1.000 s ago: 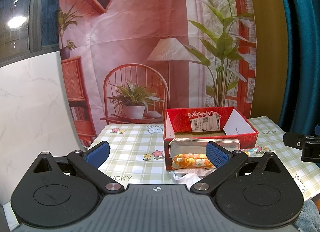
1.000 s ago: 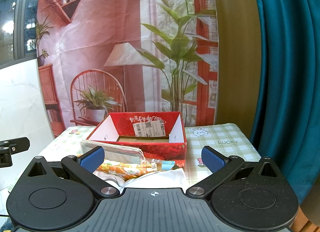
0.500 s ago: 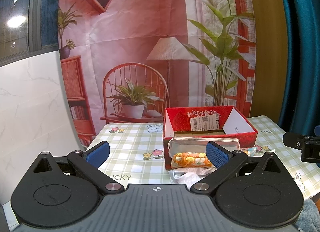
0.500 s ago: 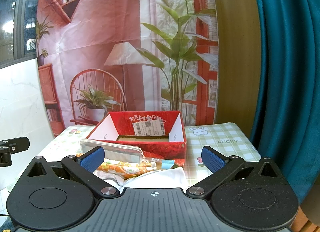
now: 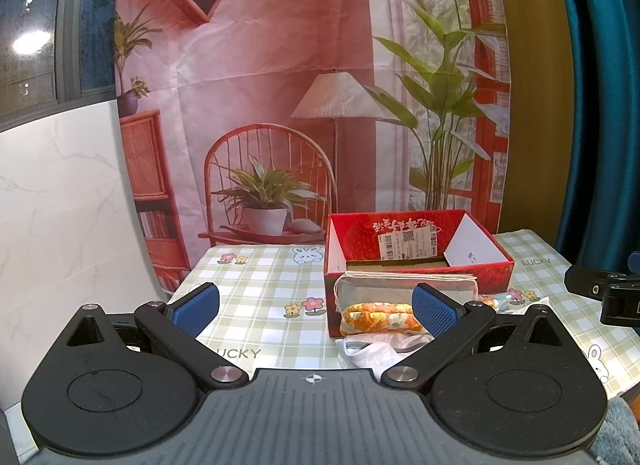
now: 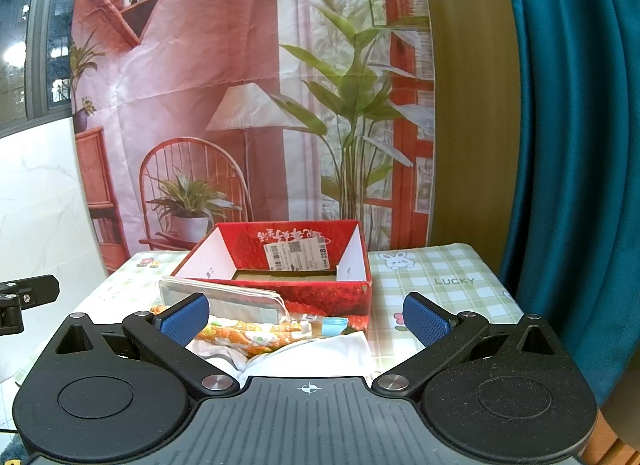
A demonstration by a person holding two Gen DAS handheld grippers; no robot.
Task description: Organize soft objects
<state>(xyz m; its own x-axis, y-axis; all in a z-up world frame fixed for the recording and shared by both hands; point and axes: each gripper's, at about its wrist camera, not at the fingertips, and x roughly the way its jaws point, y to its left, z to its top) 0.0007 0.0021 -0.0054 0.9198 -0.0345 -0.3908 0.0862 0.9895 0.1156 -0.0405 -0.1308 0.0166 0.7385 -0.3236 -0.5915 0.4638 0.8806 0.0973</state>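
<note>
An open red cardboard box (image 5: 416, 249) (image 6: 280, 265) stands on the checked tablecloth. In front of it lie soft items: a grey pouch with white cord (image 5: 380, 289) (image 6: 224, 299), an orange flowered cloth roll (image 5: 378, 317) (image 6: 256, 335), white fabric (image 5: 374, 353) (image 6: 320, 357) and a small light-blue item (image 6: 335, 325). My left gripper (image 5: 314, 307) is open, short of the pile and left of it. My right gripper (image 6: 306, 315) is open, with the pile lying between and beyond its fingers. Nothing is held.
The table (image 5: 256, 285) (image 6: 448, 289) backs onto a printed wall hanging. A teal curtain (image 6: 568, 145) hangs at the right, a white marble wall (image 5: 60, 205) at the left. Each gripper's body shows at the edge of the other's view.
Both grippers have hardly moved; the left view has shifted very slightly. Nothing was grasped or released.
</note>
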